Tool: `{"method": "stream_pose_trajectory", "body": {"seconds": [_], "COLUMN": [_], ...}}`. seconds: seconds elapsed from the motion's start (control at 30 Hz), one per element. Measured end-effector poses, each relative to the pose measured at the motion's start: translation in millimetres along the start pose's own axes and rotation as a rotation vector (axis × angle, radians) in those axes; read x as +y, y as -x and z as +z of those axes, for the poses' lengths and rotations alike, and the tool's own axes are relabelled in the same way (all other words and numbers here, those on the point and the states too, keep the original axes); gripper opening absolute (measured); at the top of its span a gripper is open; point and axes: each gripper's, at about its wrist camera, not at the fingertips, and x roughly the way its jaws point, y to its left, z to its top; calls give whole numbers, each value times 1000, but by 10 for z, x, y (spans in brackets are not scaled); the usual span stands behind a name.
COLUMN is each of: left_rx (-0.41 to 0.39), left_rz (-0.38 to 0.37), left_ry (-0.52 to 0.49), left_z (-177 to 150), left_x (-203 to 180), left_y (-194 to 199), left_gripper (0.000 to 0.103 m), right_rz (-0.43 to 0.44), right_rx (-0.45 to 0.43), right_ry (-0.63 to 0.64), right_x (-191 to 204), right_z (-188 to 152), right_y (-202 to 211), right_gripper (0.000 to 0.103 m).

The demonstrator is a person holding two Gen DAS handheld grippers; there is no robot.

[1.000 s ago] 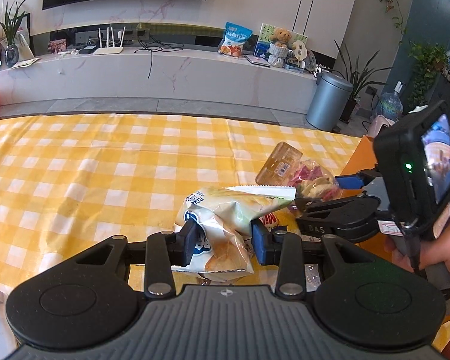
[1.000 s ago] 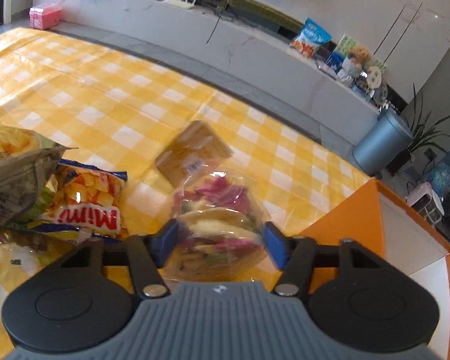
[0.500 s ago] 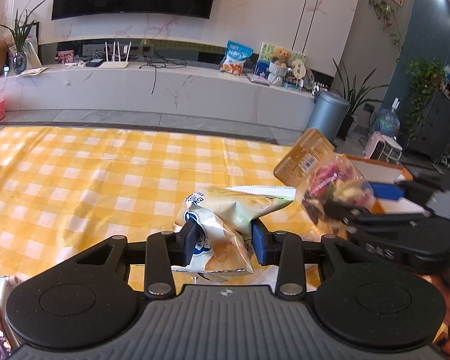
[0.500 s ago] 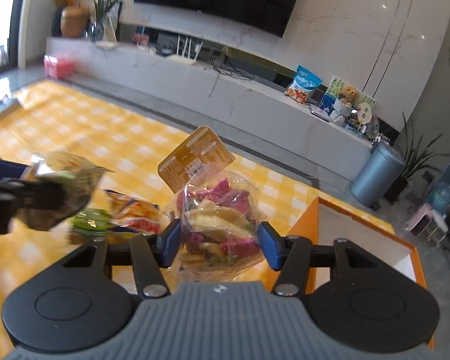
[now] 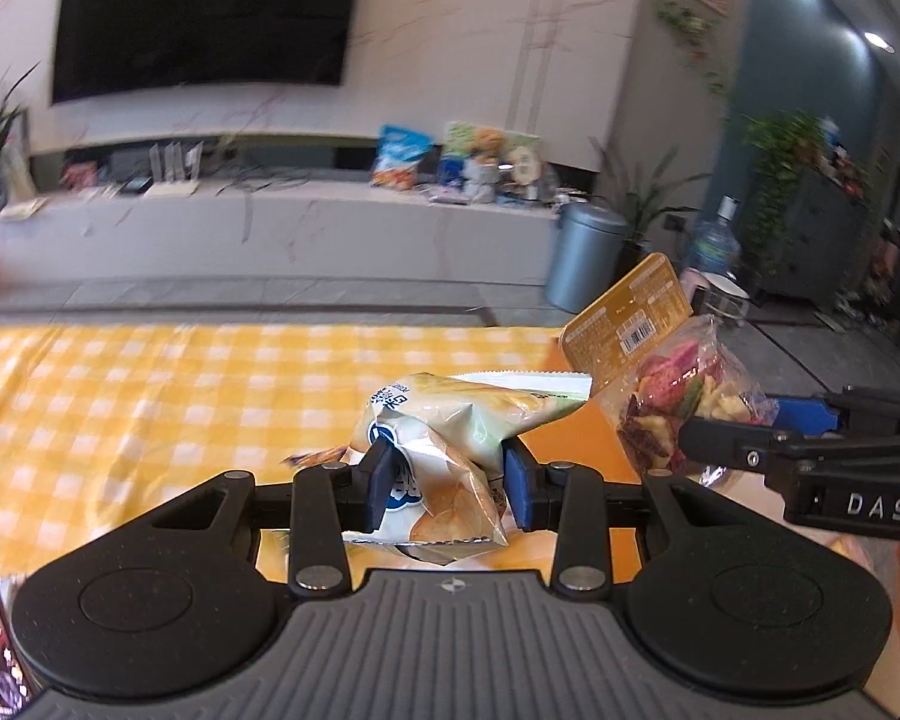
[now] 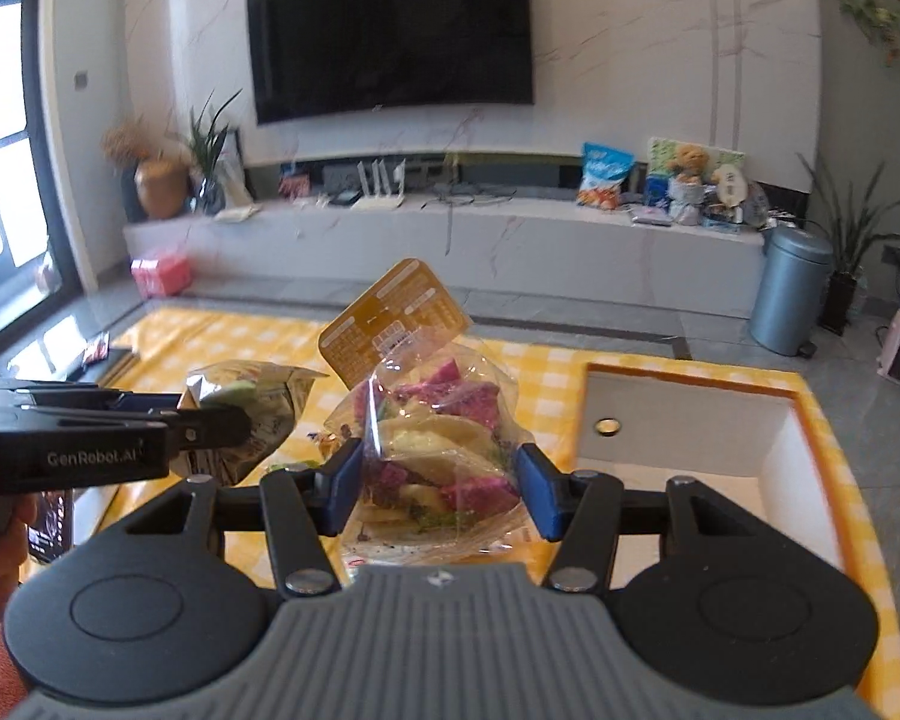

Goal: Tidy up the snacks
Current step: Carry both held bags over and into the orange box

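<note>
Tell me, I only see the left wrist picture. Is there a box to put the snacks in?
Observer: Yes. The right wrist view shows an orange box with a white inside, standing on the checked table to the right of the right gripper.
Child: Is anything in the box?
Observer: The part that shows holds no snacks; there is only a small round hole in its far wall.
Child: What is the right gripper holding?
Observer: It is shut on a clear bag of veggie chips, pink and yellow pieces, with a gold label card on top.
</note>
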Motion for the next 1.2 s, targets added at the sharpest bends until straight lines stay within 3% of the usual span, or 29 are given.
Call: {"method": "stream_pose_trajectory", "body": {"seconds": [0.33, 0.6, 0.9, 1.2], "left_rx": [17, 106, 234, 335], "left_rz": [-106, -164, -229, -233], "left_ry": [-230, -449, -732, -980], "left_z": [71, 77, -108, -319], "left_x": [-801, -1319, -1742, -1799], "left_y": [-233, -718, -1328, -1834], "left_gripper": [43, 43, 43, 43], "right_rz": [-108, -145, -106, -121], "right_rx": [-54, 2, 121, 217], "right_ry": [-100, -267, -429, -451], "right_x": [-608, -1276, -1824, -1943], "right_z": [-204, -364, -497, -531], "right_y": [529, 555, 183, -325], "right_gripper": [54, 53, 51, 49]}}
